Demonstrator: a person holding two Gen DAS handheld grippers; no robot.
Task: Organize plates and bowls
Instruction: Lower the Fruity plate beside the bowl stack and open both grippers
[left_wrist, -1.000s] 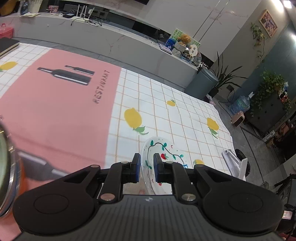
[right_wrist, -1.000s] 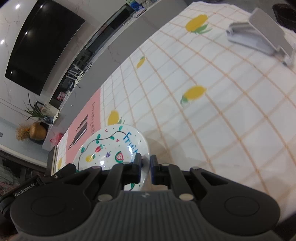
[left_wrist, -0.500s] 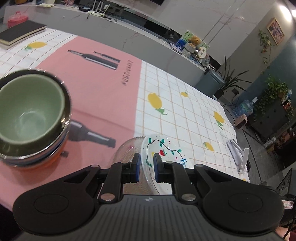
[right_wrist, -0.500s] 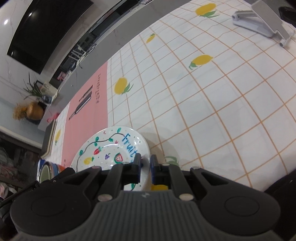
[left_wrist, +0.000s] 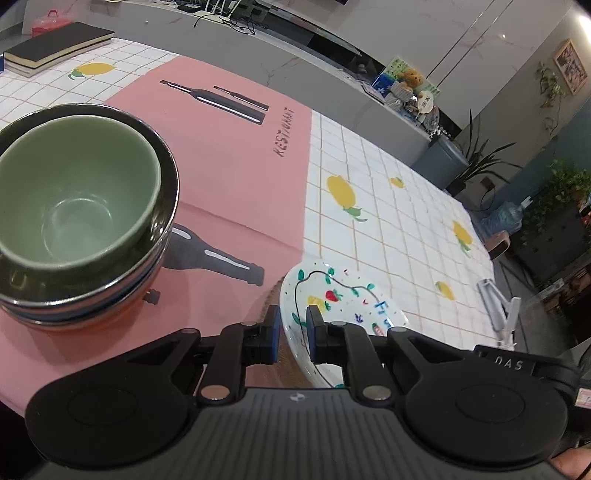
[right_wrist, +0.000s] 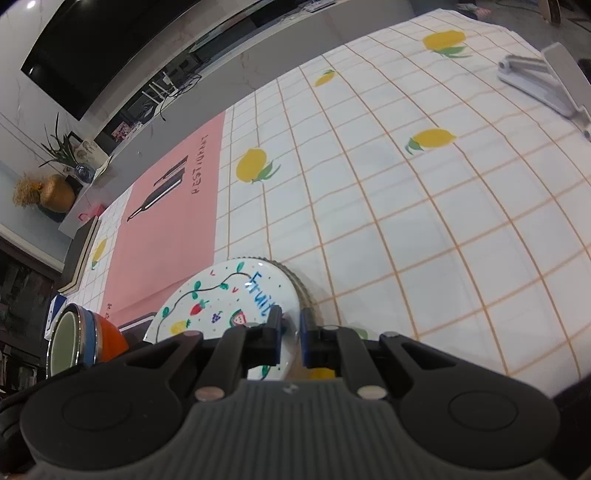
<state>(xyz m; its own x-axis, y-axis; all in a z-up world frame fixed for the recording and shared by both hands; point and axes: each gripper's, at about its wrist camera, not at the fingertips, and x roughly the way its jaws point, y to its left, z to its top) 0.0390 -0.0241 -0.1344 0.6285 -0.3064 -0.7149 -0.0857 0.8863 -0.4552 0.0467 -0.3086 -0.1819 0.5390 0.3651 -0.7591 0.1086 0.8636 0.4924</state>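
A white fruit-painted plate (left_wrist: 343, 299) is gripped at opposite rims by both grippers. My left gripper (left_wrist: 292, 332) is shut on its left rim. My right gripper (right_wrist: 290, 330) is shut on its right rim; the plate shows in that view too (right_wrist: 221, 295). A clear glass plate with a ridged edge (right_wrist: 295, 282) lies under it. A stack of bowls, green one (left_wrist: 74, 199) on top, over dark, blue and orange ones, stands on the pink mat to the left, also in the right wrist view (right_wrist: 74, 343).
A pink restaurant mat (left_wrist: 229, 155) lies on the lemon-print tablecloth (right_wrist: 406, 221). Books (left_wrist: 55, 44) lie at the far left corner. A white phone stand (right_wrist: 543, 81) sits at the right of the table. A counter runs behind the table.
Both grippers have carried the plate leftwards towards the bowl stack, which has come fully into the left view and entered the right view. Both grips are unchanged.
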